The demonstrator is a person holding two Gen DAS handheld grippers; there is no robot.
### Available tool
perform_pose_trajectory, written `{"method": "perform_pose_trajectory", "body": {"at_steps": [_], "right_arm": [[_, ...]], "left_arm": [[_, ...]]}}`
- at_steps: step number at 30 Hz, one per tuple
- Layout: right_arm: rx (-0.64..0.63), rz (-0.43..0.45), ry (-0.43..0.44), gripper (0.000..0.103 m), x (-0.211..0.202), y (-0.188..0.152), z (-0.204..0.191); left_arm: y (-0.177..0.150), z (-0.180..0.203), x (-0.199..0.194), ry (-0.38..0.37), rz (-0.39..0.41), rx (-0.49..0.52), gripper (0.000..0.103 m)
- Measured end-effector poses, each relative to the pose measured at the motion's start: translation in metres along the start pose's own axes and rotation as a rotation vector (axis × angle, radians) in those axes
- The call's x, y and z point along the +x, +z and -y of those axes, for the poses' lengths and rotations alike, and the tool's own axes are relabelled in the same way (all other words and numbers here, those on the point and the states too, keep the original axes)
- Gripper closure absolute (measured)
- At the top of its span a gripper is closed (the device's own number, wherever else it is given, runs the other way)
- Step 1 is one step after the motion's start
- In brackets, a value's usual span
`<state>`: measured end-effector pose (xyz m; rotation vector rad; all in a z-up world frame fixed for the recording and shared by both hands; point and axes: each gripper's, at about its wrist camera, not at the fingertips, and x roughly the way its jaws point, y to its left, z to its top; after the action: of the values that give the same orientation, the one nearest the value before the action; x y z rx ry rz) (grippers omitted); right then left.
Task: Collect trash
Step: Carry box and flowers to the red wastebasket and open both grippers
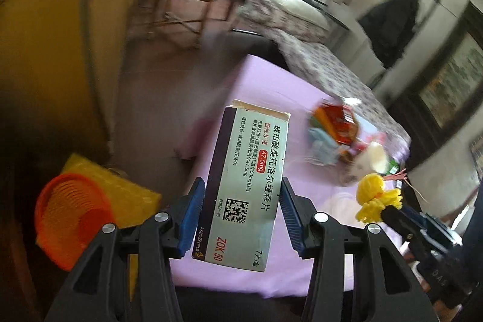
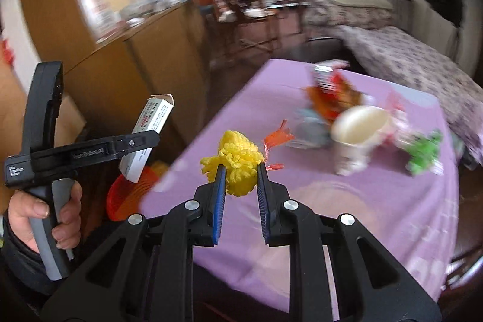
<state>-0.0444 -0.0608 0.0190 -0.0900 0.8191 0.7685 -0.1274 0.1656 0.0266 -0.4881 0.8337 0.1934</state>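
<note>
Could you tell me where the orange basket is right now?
In the left wrist view the orange basket sits low at the left, below the purple table, against something yellow.

- 1 medicine box (image 1: 246, 189)
- 1 yellow yarn bundle (image 2: 238, 168)
- 1 white paper cup (image 2: 357, 130)
- 1 orange basket (image 1: 71, 216)
- 1 green wrapper (image 2: 424, 153)
- 2 claws: left claw (image 1: 241, 186), right claw (image 2: 240, 171)
- 1 bench (image 2: 332, 201)
</note>
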Motion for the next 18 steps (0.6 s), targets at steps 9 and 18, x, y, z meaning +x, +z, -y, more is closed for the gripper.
{"method": "perform_pose_trajectory", "body": {"at_steps": [9,18], "right_arm": [[-0.178,-0.164,0.204,0.082,0.076,0.038,-0.133],[-0.25,-0.366,0.281,0.082,0.159,0.029,-0.226]], "left_arm": [[-0.026,-0.131,-0.017,0.204,-0.05,-0.192,0.053],[-0.053,-0.226,-0.013,0.324,-0.137,-0.319,0.055]]}}
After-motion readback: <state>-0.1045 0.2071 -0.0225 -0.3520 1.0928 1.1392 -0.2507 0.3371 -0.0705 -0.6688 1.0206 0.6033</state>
